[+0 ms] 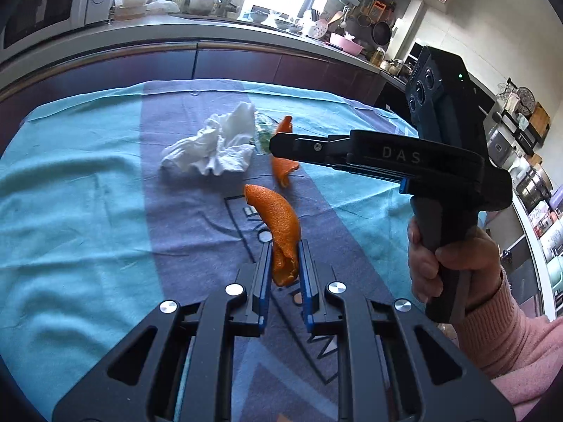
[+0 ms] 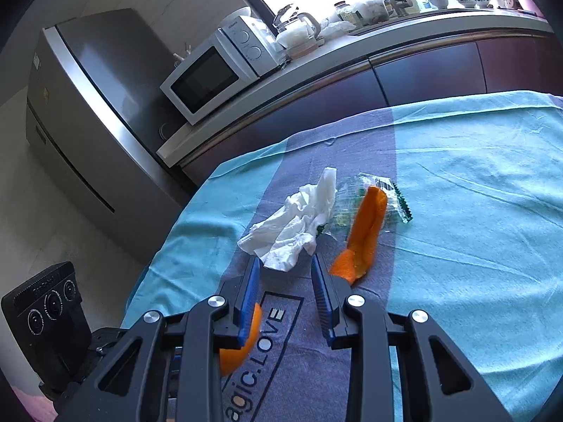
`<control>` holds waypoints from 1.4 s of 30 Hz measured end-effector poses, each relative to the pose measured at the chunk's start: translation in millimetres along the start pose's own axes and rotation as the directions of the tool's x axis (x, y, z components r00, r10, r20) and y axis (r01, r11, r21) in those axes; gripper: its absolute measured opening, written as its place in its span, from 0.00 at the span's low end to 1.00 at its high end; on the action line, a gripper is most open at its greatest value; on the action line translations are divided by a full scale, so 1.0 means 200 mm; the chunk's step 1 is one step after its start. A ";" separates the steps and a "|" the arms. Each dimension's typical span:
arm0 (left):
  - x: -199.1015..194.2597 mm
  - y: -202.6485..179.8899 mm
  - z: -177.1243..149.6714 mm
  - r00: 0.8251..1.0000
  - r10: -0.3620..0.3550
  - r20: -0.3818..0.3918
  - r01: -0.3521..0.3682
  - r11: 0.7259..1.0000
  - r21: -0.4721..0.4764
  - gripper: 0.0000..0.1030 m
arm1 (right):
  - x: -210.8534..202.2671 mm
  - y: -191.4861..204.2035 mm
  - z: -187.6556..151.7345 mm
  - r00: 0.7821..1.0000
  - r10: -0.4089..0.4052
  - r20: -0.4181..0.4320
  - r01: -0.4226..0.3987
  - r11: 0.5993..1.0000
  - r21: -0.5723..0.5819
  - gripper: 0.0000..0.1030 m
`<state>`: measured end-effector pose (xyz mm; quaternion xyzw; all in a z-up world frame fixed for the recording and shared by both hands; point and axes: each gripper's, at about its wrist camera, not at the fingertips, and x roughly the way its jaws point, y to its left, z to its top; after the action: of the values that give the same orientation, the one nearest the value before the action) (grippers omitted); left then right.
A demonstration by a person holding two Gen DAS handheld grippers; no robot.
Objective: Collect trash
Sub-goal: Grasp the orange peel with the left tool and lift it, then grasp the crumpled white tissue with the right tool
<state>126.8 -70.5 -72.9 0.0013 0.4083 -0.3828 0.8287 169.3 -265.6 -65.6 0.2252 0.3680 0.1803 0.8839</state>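
A curved strip of orange peel (image 1: 278, 232) is pinched between the blue pads of the left hand-held gripper (image 1: 285, 263), its near end squeezed between the jaws and the rest arching forward above the cloth (image 1: 88, 211) near the middle of the bench. Farther toward the far edge lie a second piece of peel (image 2: 366, 232), a crumpled white tissue (image 2: 295, 225) just beside it, and a clear plastic wrapper (image 2: 394, 197) with a green jagged edge, partly under the peel and touching the tissue. The right hand-held gripper (image 2: 285, 281) hovers over this cluster with its jaws parted and nothing between the pads; one finger (image 2: 320, 281) overlaps the near end of the second peel, though contact cannot be told. In the left wrist view a hand (image 1: 454, 267) in a pink knitted sleeve (image 1: 510, 344) grasps its handle. The cloth is turquoise with a wide grey-blue band down the centre bearing printed lettering, and it is lightly wrinkled. Beyond the far edge runs a kitchen counter (image 1: 246, 31) with dark maroon cabinet fronts, carrying a white microwave (image 2: 214, 74), a glass kettle (image 2: 295, 28), jars and bowls under a bright window. A steel refrigerator (image 2: 88, 105) stands at the counter's end.
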 end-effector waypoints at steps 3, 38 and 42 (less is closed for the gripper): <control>-0.07 0.07 -0.02 1.000 0.025 0.018 -0.025 0.999 -0.030 0.15 | 0.07 0.03 0.02 1.000 -0.020 -0.021 0.020 1.000 -0.011 0.29; -0.53 0.45 -0.18 0.958 0.249 0.139 -0.225 0.959 -0.172 0.15 | 0.18 0.16 0.05 0.999 -0.051 -0.006 0.050 0.998 -0.049 0.03; -0.57 0.46 -0.19 0.953 0.265 0.149 -0.238 0.956 -0.173 0.15 | 0.13 0.23 0.03 1.000 -0.010 0.013 0.011 0.998 -0.067 0.03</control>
<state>116.2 78.5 -49.8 -0.0427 0.3604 -0.2402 0.9003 184.1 -217.7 -51.7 0.1947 0.3574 0.1866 0.8942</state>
